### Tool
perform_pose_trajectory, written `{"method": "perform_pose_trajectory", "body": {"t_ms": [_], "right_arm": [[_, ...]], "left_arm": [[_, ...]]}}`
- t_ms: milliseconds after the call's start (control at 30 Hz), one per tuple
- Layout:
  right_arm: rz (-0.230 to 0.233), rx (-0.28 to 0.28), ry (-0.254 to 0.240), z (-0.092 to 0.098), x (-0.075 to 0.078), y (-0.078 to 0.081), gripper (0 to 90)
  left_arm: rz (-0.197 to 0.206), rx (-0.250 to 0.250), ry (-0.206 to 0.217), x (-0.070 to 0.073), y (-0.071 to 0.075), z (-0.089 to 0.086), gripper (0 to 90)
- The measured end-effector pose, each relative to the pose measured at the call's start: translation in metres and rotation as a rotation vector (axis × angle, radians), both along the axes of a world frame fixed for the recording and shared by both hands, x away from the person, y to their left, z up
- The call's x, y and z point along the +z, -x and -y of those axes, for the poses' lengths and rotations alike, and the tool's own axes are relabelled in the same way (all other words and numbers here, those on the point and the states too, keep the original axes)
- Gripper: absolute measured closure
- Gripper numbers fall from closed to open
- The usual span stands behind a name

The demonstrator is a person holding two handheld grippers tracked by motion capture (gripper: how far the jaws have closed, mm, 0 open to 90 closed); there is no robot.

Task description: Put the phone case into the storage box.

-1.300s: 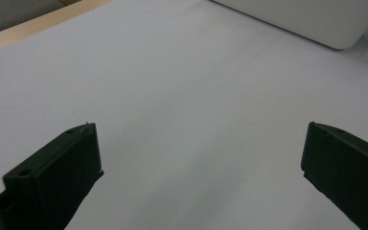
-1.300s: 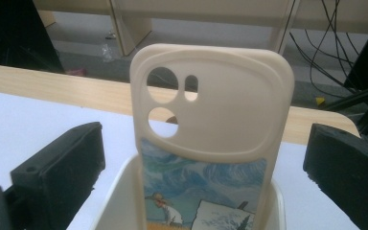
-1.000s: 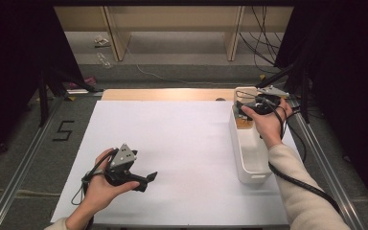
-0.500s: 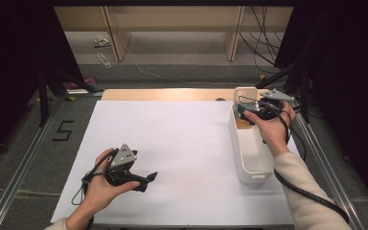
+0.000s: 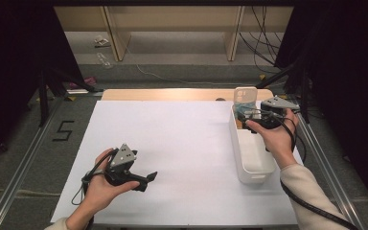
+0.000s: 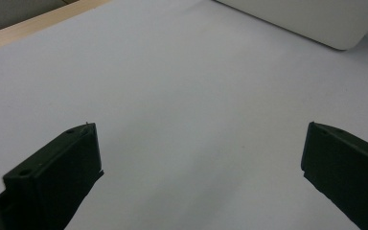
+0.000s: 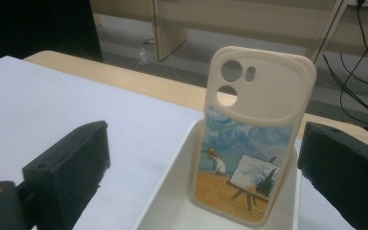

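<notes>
A cream phone case (image 7: 249,143) with a painted landscape and easel on it stands upright in the far end of a long white bin (image 7: 165,187). In the high view the case (image 5: 246,95) sticks up above the bin (image 5: 254,165) at the table's right side. My right gripper (image 5: 250,115) hovers over the bin just short of the case, open; its jaws frame the case without touching it (image 7: 203,143). My left gripper (image 5: 144,180) rests low over the white sheet at the near left, open and holding nothing (image 6: 201,143).
A white sheet (image 5: 172,139) covers the table, with a strip of bare wood (image 5: 172,94) along its far edge. The bin's rounded corner (image 6: 316,24) lies beyond my left gripper. Metal rails (image 5: 24,163) run along both sides, and cables (image 5: 263,43) lie on the floor behind.
My right hand and gripper have drawn back slightly to the right, away from the standing case. The left gripper has stayed still.
</notes>
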State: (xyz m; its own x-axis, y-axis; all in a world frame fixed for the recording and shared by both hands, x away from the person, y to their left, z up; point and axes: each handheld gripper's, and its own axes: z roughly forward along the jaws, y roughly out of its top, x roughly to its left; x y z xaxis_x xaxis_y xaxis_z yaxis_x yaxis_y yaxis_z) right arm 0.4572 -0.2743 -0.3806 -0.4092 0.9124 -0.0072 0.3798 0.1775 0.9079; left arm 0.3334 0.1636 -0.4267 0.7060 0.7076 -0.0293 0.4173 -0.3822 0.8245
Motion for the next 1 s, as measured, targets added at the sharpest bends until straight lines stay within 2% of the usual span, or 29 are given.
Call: {"method": "perform_pose_trajectory", "body": {"t_ms": [367,567,833,1000], "right_arm": [[-0.012,0.047,-0.03,0.003,0.0,0.019,8.4],[-0.005,0.084,-0.034,0.001,0.001,0.029,8.7],[-0.004,0.141,-0.066,0.002,0.003,0.042,8.4],[-0.009,0.171,-0.061,0.003,0.0,0.048,7.7]], "left_arm": [[0.002,0.003,0.0,0.0,0.0,-0.001,0.0],[0.0,0.003,-0.001,0.0,0.0,-0.001,0.0],[0.001,0.007,0.001,0.0,0.0,-0.001,0.0],[0.001,0.007,0.0,0.0,-0.001,-0.002,0.0]]}}
